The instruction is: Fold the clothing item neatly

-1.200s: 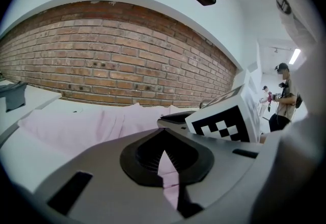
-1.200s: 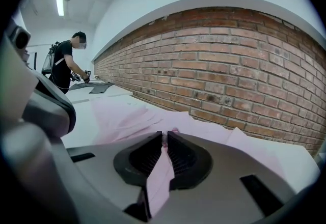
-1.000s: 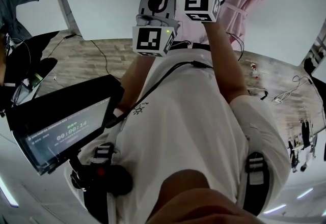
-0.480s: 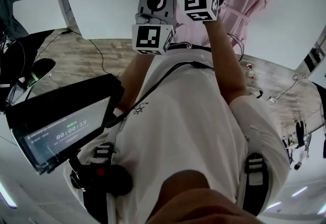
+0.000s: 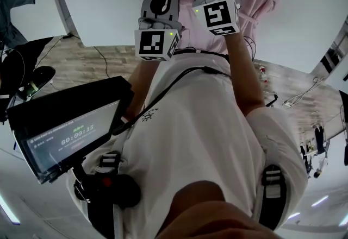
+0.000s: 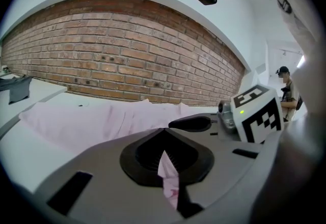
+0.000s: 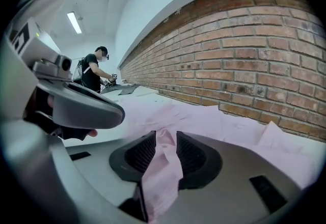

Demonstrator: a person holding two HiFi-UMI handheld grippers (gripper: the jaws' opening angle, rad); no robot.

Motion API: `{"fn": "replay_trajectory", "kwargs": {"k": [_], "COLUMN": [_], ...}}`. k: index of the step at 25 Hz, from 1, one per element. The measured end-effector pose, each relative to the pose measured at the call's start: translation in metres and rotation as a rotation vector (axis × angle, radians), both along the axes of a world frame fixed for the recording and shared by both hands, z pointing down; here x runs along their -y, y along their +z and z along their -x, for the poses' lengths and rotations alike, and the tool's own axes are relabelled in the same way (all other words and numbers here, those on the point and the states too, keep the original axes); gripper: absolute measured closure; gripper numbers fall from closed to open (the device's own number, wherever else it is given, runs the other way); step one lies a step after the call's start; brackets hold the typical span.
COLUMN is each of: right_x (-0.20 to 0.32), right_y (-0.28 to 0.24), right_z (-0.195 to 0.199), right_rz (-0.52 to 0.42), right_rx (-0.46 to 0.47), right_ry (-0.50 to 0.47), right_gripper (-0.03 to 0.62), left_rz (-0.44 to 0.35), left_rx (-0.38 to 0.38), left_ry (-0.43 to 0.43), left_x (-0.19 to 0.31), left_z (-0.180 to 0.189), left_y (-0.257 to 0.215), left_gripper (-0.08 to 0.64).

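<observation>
Beyond the pink garment [image 6: 86, 121] stands a brick wall [image 6: 127, 60].

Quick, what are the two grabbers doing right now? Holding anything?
Left gripper: closed, pinching the pink garment.
Right gripper: open, jaws have just been opening, with the pink garment loose between them.
</observation>
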State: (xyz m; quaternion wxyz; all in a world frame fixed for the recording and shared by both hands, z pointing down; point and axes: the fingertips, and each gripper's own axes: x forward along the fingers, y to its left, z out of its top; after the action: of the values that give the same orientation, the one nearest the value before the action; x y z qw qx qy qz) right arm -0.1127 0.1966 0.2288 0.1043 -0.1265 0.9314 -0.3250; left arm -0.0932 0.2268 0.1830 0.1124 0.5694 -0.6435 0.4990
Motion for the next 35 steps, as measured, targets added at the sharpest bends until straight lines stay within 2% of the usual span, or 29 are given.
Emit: {"fn": "replay_trajectory", "kwargs": {"k": [5, 10, 17, 18, 20, 25, 29, 35], "right_x": [-0.002, -0.011, -0.022, -0.021, -0.019, 0.007, 0.034, 0.068], "right_y": [0.009, 0.016, 0.018, 0.019, 0.017, -0.002, -0.018, -0.032], "right_z": [-0.018, -0.011, -0.006, -0.007, -0.011, -0.025, -0.029, -0.012], "right_rz": [0.007, -0.048, -0.134, -0.136, -0.138, -0.161, -0.245, -0.377], "right_rx": [-0.054, -0.119, -0.176, -0.181, -0.177, -0.126, -0.126, -0.142], "right_ry": [0.002, -0.072, -0.139, -0.139, -0.131, -0.055, 0.024, 0.055], "right_gripper": [0.482, 0.482, 0.484, 0.516, 0.581, 0.581, 0.581, 0.581], "left_rz": [0.004, 0.025, 0.012, 0.011, 0.01, 0.003, -0.002, 0.003], "left_rx": [0.008, 0.016, 0.02, 0.023, 0.025, 0.023, 0.032, 0.029], "left_ry": [-0.002, -0.006, -0.021, -0.022, -0.025, -0.02, -0.011, -0.008], "left_x": [-0.001, -0.002, 0.001, 0.001, 0.0, 0.004, 0.008, 0.012], "left_z": [-0.002, -0.007, -0.005, -0.004, -0.003, -0.003, -0.005, -0.007], "left_y": [0.002, 0.015, 0.02, 0.02, 0.019, 0.019, 0.02, 0.028], "left_gripper": [0.558, 0.558, 0.558, 0.558, 0.558, 0.558, 0.558, 0.558]}}
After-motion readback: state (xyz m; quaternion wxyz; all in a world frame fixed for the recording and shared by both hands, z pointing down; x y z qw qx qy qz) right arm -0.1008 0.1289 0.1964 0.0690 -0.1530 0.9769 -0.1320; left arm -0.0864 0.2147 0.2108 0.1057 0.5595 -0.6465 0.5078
